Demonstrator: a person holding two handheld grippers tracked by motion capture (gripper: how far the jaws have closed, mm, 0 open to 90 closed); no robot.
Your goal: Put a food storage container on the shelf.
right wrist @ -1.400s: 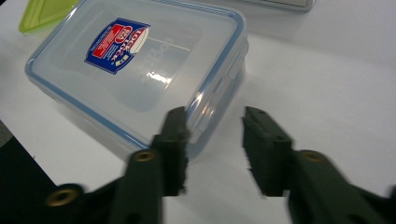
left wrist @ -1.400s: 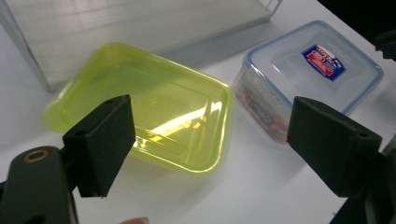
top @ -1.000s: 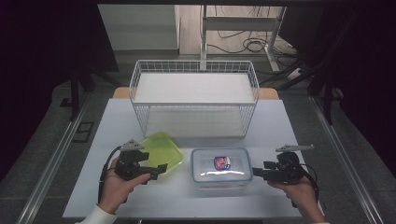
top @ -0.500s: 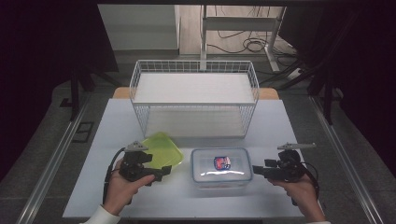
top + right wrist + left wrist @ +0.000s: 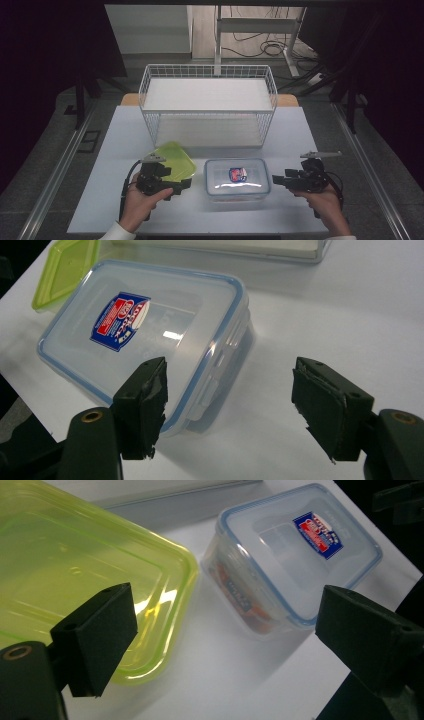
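On the white tabletop [image 5: 120, 135] we see a clear lidded container [image 5: 237, 179] with a blue-rimmed lid and a red-and-blue label, sitting near the front edge, roughly at the middle. Just beside it, at its 9 o'clock, lies a translucent green container [image 5: 176, 159], tilted slightly, its corner close to the clear box without our being able to tell contact. Behind both, at 12 o'clock, stands a white wire basket [image 5: 207, 107], well apart from them.

Our left gripper [image 5: 181, 186] rests at the 7 o'clock side of the green container, held in the left hand [image 5: 137, 202]. In the left gripper view its jaws stand spread wide: one pad overlaps the green container's near edge, the other sits off past the clear box's corner, and neither presses on anything.

Our right gripper [image 5: 274, 179] points toward 9 o'clock, just off the clear container's right end, carried by the right hand [image 5: 325, 202]. Its jaws have just been opening and now stand wide apart. In the right gripper view the container's latch end [image 5: 220, 380] lies ahead of the pads, one pad overlapping the near corner of the lid, nothing pinched between them.
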